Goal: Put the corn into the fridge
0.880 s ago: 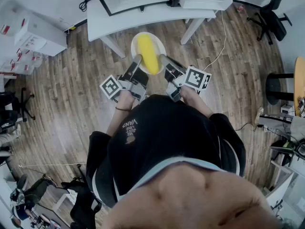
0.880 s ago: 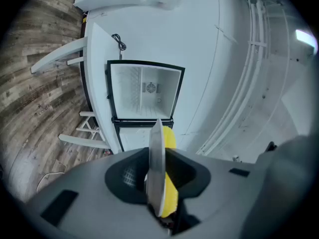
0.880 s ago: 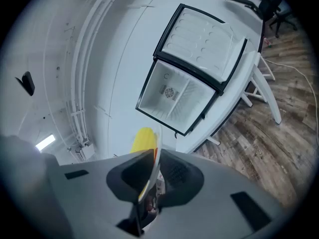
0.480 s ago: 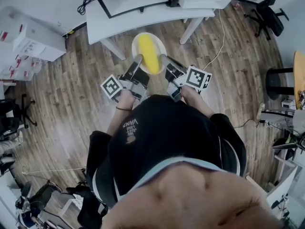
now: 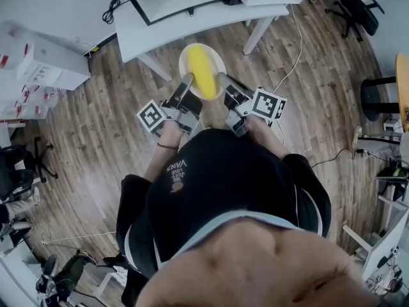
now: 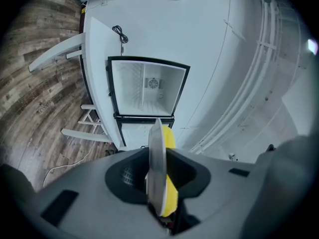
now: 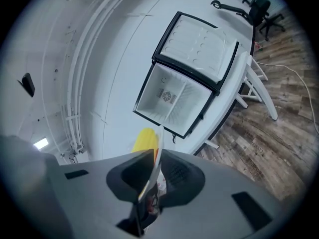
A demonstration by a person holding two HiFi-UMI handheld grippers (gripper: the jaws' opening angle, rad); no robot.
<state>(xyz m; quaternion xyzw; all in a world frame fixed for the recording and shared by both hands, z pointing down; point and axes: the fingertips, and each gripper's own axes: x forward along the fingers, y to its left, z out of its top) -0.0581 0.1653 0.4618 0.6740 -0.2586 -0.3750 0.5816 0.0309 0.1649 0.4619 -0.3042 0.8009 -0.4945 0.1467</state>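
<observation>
A yellow corn cob [image 5: 200, 74] lies on a white plate [image 5: 218, 60] held out in front of the person. My left gripper [image 5: 187, 80] is shut on the plate's left rim, my right gripper [image 5: 222, 79] on its right rim. In the left gripper view the plate [image 6: 155, 156] stands edge-on between the jaws, with the corn [image 6: 170, 139] just beyond it. The right gripper view shows the plate edge [image 7: 156, 156] pinched the same way and the corn [image 7: 145, 139] to its left. The open fridge [image 6: 145, 87] stands ahead on a white table.
The fridge [image 7: 173, 97] has its door [image 7: 198, 38] swung wide and a bare white inside. The white table [image 5: 192, 23] under it has slanted legs. White boxes [image 5: 39, 59] stand at the left, office chairs [image 5: 353, 8] at the right, and a cable [image 5: 295, 50] runs over the wood floor.
The table and fridge have drawn slightly nearer and the floor has slid back in the head view. Both grippers keep the same hold on the plate.
</observation>
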